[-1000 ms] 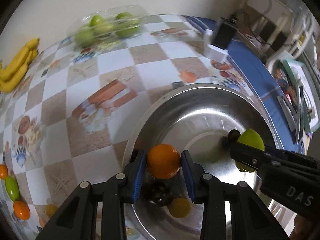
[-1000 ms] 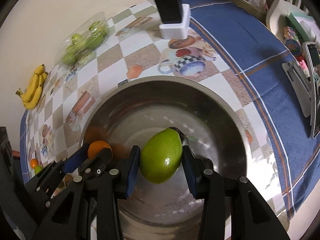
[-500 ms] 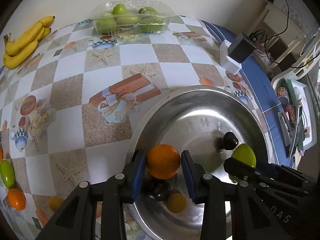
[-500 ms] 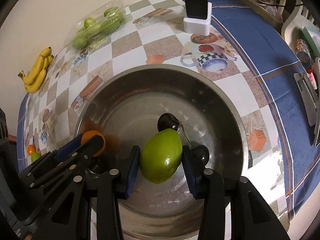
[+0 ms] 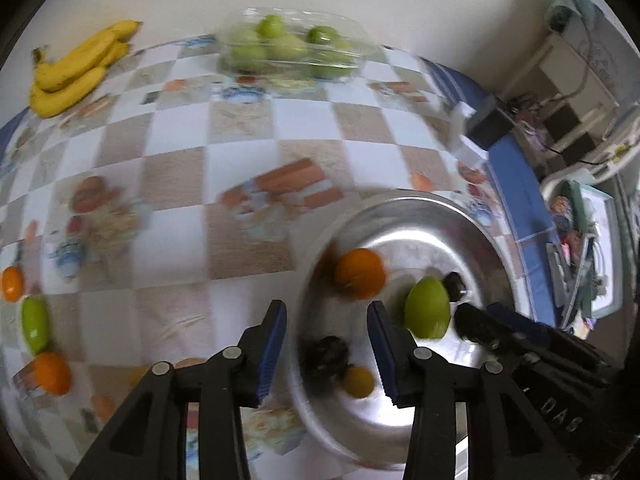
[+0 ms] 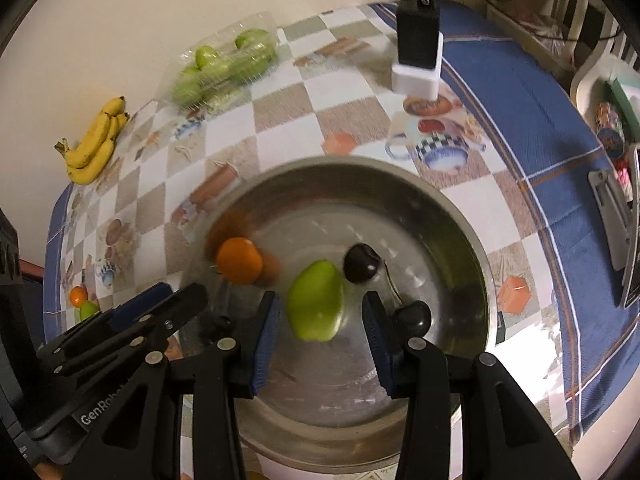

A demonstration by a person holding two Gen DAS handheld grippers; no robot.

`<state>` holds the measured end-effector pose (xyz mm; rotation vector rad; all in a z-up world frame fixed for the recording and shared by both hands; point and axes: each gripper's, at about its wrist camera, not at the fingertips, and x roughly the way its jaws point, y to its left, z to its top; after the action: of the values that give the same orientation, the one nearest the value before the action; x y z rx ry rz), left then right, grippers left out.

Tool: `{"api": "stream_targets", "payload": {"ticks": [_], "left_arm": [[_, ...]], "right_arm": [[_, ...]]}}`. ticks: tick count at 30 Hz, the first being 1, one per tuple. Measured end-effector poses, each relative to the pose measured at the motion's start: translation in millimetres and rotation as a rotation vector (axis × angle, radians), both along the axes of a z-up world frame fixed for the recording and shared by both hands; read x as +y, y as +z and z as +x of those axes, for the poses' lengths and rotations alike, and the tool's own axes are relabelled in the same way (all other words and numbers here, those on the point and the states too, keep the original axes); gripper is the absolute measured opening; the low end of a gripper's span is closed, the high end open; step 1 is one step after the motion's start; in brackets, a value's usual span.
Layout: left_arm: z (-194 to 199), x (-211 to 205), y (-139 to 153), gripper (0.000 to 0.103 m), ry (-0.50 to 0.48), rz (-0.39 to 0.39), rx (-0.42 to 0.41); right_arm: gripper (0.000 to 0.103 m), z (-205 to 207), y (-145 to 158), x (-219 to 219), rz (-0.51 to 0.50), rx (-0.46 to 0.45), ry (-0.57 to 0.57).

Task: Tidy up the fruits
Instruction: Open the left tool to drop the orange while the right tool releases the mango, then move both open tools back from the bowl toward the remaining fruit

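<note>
the left gripper (image 5: 326, 338) is seen spread wide with nothing between its blue pads, and the right gripper (image 6: 318, 334) is likewise held wide apart and grips nothing. the orange (image 6: 239, 260) and the green mango (image 6: 316, 306) are found lying free inside the steel bowl (image 6: 460, 216), side by side, the mango framed by the right fingers but touched by neither pad. a dark cherry (image 6: 362, 262) is set just beside the mango; a second cherry (image 6: 412, 318) is partly hidden behind the right finger. in the left view a dark lump (image 5: 324, 362) and a small yellow fruit (image 5: 359, 382) are blurred beyond naming. the bananas (image 5: 76, 68) and the clear box of green fruit (image 5: 292, 50) are left by the wall, well apart from the bowl. small oranges and a green fruit (image 5: 35, 324) are smeared at the table edge.
</note>
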<state>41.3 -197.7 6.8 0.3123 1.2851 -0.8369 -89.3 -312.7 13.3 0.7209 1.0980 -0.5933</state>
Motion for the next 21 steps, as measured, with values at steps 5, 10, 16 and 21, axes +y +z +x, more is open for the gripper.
{"api": "stream_targets", "payload": {"ticks": [5,10,16,21], "left_arm": [[16,26,2,0.049,0.110,0.068,-0.029],[30,49,0,0.064,0.222,0.126,-0.062],[40,68,-6,0.080,0.331,0.177,-0.085],[40,76,-9,0.095,0.370,0.210,-0.115]], "right_arm": [[0.044,15,6,9,-0.049,0.021,0.057],[0.057,22,-4,14,-0.069,0.084,0.091],[0.071,31,-14,21,-0.103,0.140,0.152],[0.074,37,-17,23,-0.113,0.156,0.176]]}}
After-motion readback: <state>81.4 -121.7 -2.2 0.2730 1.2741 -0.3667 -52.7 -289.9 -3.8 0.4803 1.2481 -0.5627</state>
